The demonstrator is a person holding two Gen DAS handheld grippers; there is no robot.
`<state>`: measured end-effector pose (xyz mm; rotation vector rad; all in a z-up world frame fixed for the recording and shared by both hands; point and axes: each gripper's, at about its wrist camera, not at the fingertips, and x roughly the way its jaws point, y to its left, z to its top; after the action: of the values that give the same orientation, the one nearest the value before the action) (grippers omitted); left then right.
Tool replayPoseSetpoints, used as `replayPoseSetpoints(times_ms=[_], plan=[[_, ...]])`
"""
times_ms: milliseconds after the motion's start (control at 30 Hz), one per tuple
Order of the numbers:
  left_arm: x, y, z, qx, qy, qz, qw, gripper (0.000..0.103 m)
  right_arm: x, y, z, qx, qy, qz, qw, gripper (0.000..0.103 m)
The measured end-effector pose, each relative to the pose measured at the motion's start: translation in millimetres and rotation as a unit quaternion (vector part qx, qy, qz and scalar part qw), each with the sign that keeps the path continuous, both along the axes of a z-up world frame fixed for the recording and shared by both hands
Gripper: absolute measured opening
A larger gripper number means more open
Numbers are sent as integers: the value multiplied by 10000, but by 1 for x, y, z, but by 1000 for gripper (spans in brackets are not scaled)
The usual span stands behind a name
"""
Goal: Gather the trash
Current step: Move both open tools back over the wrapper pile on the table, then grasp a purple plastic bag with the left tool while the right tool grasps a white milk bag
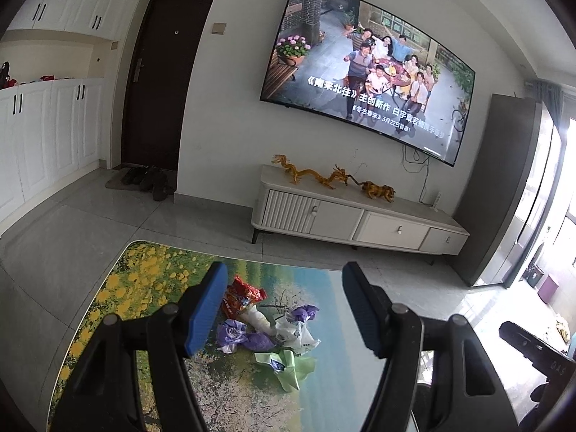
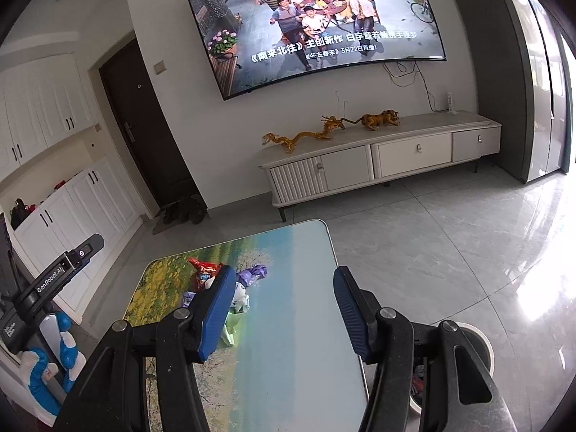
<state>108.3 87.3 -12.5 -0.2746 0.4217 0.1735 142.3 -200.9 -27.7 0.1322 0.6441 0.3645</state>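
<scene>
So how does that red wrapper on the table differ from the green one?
The red wrapper is shiny, printed and crumpled tall; the green wrapper is pale, matte and spread flatter. The red wrapper lies at the far end of the pile, toward the TV stand; the green wrapper lies nearest the left gripper. Both rest loose on the table, and neither is gripped.

Wall TV [image 1: 367, 72] on, far ahead of hand-held gripper; white TV cabinet [image 1: 356, 221] below it, two golden dragon figurines [image 1: 309, 174] on top. Dark door [image 1: 165, 79] ahead-left, shoes [image 1: 147, 180] at its foot.
</scene>
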Motion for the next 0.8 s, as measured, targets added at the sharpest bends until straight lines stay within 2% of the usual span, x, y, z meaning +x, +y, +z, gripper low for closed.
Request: replayPoseSetpoints(times_ms=[300, 567, 667, 800], plan=[[32, 34, -34, -187, 505, 274, 9982, 65, 40, 34, -11, -50, 123, 367, 9992, 54], [61, 85, -86, -545, 1082, 692, 9902, 65, 91, 60, -56, -60, 635, 691, 9956, 54], [75, 99, -107, -779, 1352, 737, 9850, 65, 114, 71, -74, -14, 871, 819, 9928, 54], [88, 98, -130, -846, 1614, 633, 9812, 65, 138, 84, -97, 44, 1129, 975, 9888, 54]])
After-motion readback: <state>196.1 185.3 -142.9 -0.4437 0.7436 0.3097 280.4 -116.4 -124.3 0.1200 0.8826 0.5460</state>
